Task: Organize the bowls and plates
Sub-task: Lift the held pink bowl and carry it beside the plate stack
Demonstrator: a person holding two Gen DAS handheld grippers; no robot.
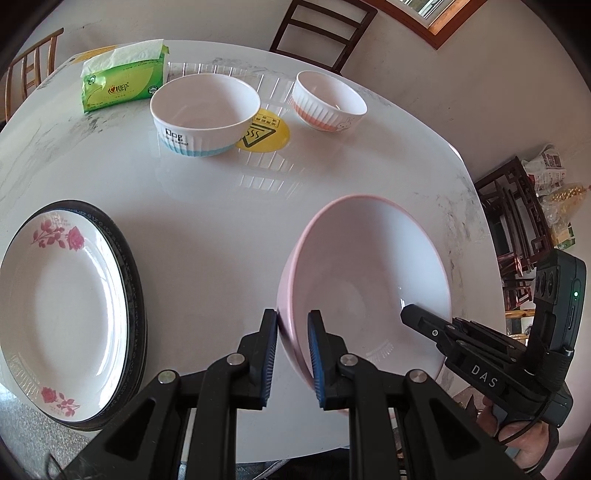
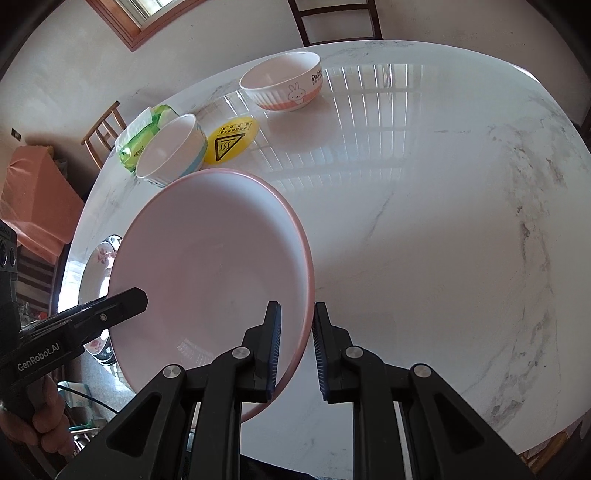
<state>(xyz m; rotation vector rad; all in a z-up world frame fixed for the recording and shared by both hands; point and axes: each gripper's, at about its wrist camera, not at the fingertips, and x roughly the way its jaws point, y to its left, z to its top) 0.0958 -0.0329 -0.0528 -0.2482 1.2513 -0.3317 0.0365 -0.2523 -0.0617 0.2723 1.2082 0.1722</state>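
Note:
A large pink bowl with a white inside is held by both grippers near the table's front edge. My left gripper is shut on its left rim, one pad inside and one outside. My right gripper is shut on the opposite rim in the same way. Each gripper shows in the other's view, the right gripper and the left gripper reaching over the rim. A rose-patterned plate lies on a black-rimmed plate at the left. Farther back stand a blue "Dog" bowl and an orange rabbit bowl.
The white marble table carries a green tissue pack at the back left and a yellow warning sticker between the two small bowls. A dark chair stands behind the table, and a wooden chair at its left.

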